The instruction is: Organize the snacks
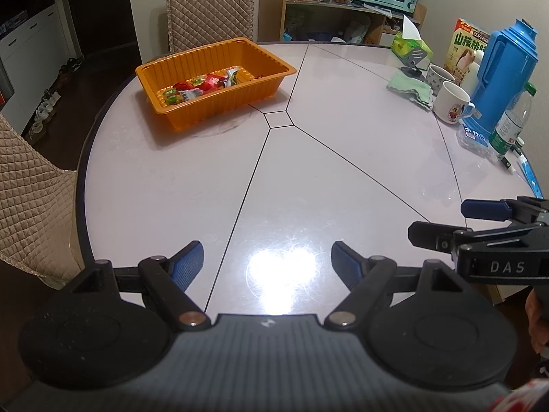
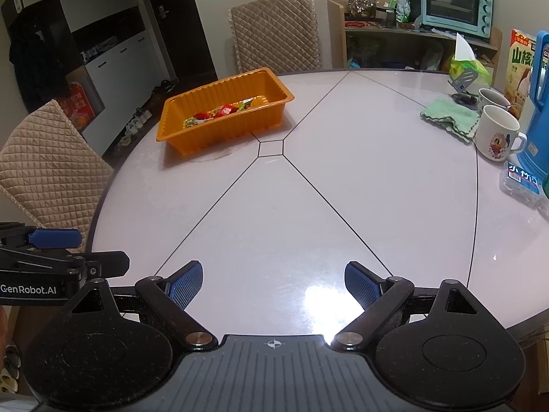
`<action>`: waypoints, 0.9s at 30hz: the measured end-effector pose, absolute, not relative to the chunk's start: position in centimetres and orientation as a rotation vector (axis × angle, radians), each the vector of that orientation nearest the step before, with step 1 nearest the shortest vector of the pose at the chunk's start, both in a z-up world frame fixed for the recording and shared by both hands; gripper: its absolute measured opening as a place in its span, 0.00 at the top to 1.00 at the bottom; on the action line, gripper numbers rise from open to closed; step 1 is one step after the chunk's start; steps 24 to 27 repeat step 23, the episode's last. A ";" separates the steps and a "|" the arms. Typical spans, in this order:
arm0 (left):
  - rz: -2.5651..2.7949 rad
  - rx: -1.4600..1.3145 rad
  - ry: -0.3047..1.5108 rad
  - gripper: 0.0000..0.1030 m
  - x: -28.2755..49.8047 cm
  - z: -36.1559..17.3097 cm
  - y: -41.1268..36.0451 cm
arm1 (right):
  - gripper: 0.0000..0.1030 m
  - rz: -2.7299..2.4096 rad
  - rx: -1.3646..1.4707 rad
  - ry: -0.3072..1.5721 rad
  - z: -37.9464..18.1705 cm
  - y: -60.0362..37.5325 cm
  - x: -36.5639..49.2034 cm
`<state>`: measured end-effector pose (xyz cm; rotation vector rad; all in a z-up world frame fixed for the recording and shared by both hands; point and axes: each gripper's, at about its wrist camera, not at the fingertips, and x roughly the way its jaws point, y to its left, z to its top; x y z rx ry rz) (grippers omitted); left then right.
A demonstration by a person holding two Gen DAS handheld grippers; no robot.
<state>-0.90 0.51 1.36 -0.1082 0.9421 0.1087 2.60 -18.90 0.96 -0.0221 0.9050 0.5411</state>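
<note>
An orange ribbed plastic tray stands on the far left of the round table; it also shows in the right wrist view. Several wrapped snacks lie inside it, seen too in the right wrist view. My left gripper is open and empty, low over the table's near edge. My right gripper is open and empty, beside the left one; it shows at the right of the left wrist view. The left gripper shows at the left of the right wrist view.
On the table's right side stand two mugs, a green cloth, a blue thermos, a water bottle, a snack box and a tissue pack. Quilted chairs stand behind and at left.
</note>
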 end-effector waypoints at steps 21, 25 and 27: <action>0.127 -0.110 0.931 0.22 -1.0 1.5 0.6 | 0.13 0.558 -0.020 0.904 0.9 -18.7 3.1; 0.130 -0.110 0.931 0.22 -1.0 1.6 0.6 | 0.13 0.559 -0.020 0.904 0.8 -18.6 3.1; 0.130 -0.110 0.931 0.22 -1.0 1.6 0.6 | 0.13 0.559 -0.020 0.904 0.8 -18.6 3.1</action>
